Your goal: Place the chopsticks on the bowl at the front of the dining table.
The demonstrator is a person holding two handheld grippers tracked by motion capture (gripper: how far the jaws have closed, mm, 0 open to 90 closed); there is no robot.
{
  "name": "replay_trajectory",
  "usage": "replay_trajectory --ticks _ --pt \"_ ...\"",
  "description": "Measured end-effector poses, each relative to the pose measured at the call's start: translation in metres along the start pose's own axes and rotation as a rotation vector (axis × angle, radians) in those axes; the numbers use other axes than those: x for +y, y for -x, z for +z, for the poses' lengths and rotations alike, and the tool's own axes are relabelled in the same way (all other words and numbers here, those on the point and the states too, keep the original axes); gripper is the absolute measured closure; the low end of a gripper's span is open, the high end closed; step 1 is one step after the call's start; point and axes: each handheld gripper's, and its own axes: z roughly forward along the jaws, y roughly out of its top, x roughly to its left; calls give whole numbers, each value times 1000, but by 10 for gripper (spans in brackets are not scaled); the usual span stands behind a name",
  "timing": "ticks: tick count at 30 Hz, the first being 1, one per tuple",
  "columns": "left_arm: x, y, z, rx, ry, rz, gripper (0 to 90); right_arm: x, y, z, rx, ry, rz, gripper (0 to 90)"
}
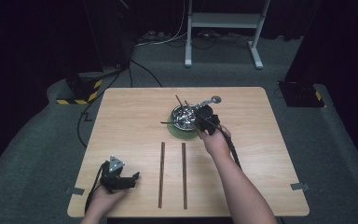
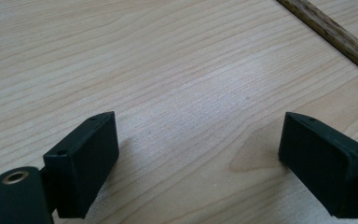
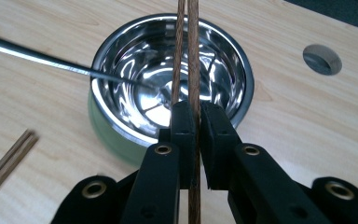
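My right gripper [image 3: 196, 109] is shut on a pair of thin brown wooden sticks [image 3: 193, 56], which run forward over a shiny steel bowl [image 3: 242, 70]. In the high view this gripper [image 1: 200, 116] sits at the bowl's [image 1: 179, 112] right edge, and the held sticks [image 1: 179, 100] poke out past the far rim. The bowl rests on a green plate [image 1: 179, 133]. A metal handle [image 3: 28, 55] leans in the bowl and juts out to the left. My left gripper [image 1: 134, 177] lies at the table's near left, jaws open over bare wood [image 2: 198, 140].
Two long brown sticks [image 1: 161, 172] [image 1: 184, 172] lie parallel on the wooden table [image 1: 261, 163] between the grippers; one [image 2: 335, 35] crosses the left gripper view's upper right corner. A round hole [image 1: 216, 99] is in the tabletop behind the bowl. Cables and a white frame stand on the floor beyond.
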Motion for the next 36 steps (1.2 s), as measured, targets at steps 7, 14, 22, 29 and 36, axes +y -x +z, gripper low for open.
replay_trajectory --ticks 7,14,22,29,36 --pt "0 0 0 0 3 -6 122 22 -1 23 1 -16 14 843" --pt "-1 -1 -1 -2 5 -8 132 37 -1 40 -7 -36 25 842" --pt "-1 0 -1 -6 6 -10 135 50 -2 54 -12 -59 21 842" --pt "-1 0 -1 -5 6 -4 134 50 1 66 -7 -90 36 842" --pt "-1 -1 -1 -4 5 -1 134 49 5 71 -3 -101 44 842"
